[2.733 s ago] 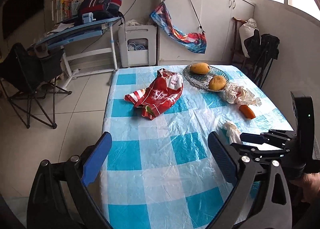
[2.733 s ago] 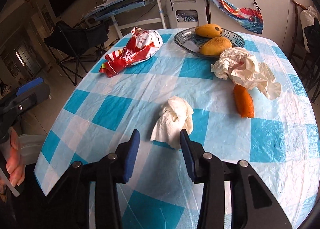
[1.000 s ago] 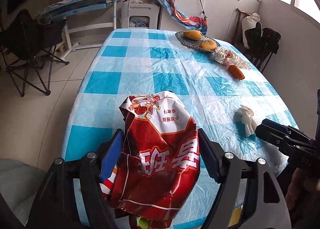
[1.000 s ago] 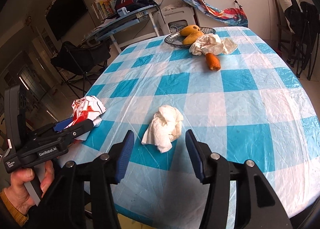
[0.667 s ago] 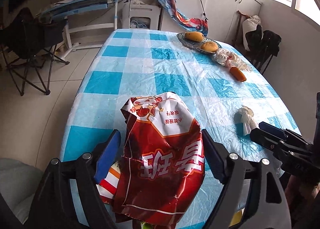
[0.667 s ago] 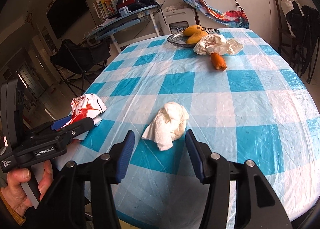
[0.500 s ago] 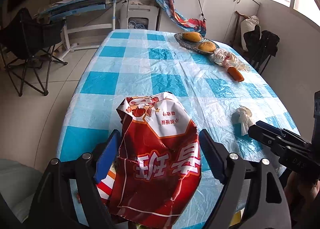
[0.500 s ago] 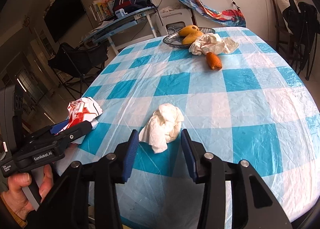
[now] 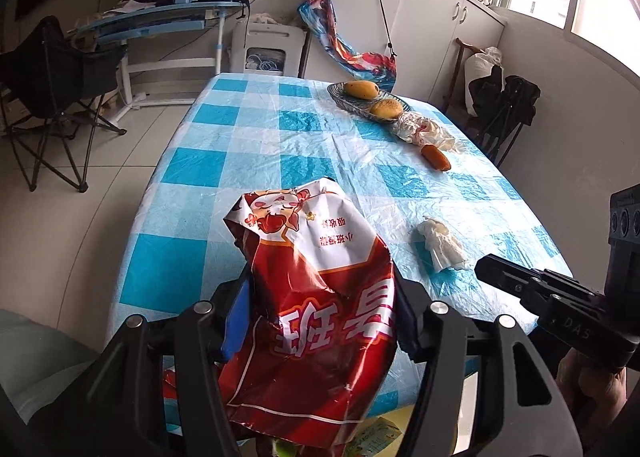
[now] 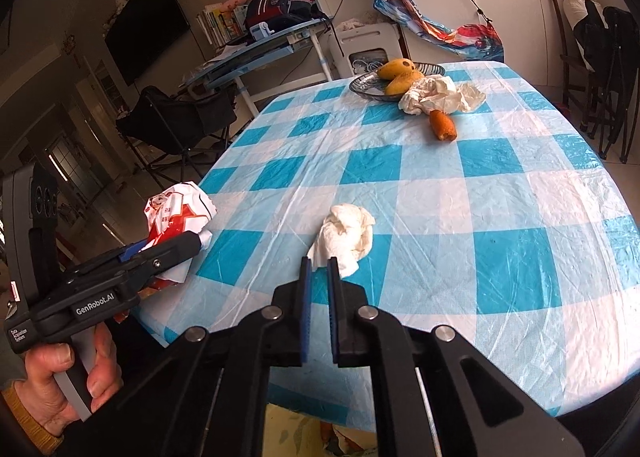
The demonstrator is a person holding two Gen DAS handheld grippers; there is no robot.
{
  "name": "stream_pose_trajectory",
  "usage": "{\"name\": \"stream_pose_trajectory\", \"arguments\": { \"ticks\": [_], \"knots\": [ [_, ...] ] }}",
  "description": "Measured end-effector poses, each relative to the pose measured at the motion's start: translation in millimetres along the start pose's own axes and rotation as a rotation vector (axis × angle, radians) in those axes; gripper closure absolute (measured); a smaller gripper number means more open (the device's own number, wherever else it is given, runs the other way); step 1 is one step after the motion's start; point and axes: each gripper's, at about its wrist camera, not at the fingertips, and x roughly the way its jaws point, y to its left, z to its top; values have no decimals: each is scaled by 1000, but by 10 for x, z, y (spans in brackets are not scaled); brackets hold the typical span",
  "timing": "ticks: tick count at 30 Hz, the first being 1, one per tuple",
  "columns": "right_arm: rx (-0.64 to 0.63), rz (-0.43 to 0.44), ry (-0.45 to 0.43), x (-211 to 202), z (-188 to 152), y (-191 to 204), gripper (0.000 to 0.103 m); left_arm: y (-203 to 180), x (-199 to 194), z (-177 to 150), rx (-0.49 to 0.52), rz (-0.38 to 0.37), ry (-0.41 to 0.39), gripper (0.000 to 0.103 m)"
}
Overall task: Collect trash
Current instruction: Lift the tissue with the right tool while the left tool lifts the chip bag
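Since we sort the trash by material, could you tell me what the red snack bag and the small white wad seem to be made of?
Red snack bag: probably glossy printed plastic film, shiny and stiffly creased. Small white wad: likely tissue paper, matte and softly crumpled.

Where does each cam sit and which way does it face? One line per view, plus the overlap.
Left wrist: sits on the left gripper, looks down its fingers over the checked table; its jaws have just been closing on the red snack bag; the right gripper and a hand show at right.
Right wrist: sits on the right gripper, facing up the table; jaws just closed on the near edge of the white tissue; the left gripper and a hand show at left.
Shared: table, snack bag, tissue, fruit dish.
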Motion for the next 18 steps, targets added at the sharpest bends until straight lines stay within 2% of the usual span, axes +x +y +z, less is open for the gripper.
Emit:
{"name": "stream_pose_trajectory", "arguments": {
  "ticks": [5, 6, 7, 8, 9, 14, 16, 18],
  "knots": [
    [-37, -5, 4, -87, -40, 102, 95, 9, -192, -132, -15, 6, -11, 46],
    [-41, -20, 11, -55, -13, 108, 91, 16, -210, -158, -20, 7, -9, 46],
    [-43, -31, 16, -16, 20, 113, 82, 22, -225, -183, -23, 10, -7, 46],
    [-49, -50, 16, 26, 59, 115, 55, 28, -239, -206, -25, 13, -6, 46],
    [-60, -77, -6, 52, 97, 116, 43, 35, -250, -229, -28, 14, -5, 46],
    [-56, -135, 36, 383, 298, 82, 43, 47, -282, -283, -31, 15, -6, 46],
    [-52, -142, 82, 508, 313, 64, 53, 56, -306, -297, -32, 13, -10, 46],
    [-67, -152, 104, 571, 283, 62, 74, 62, -325, -302, -33, 9, -14, 46]
  ]
}}
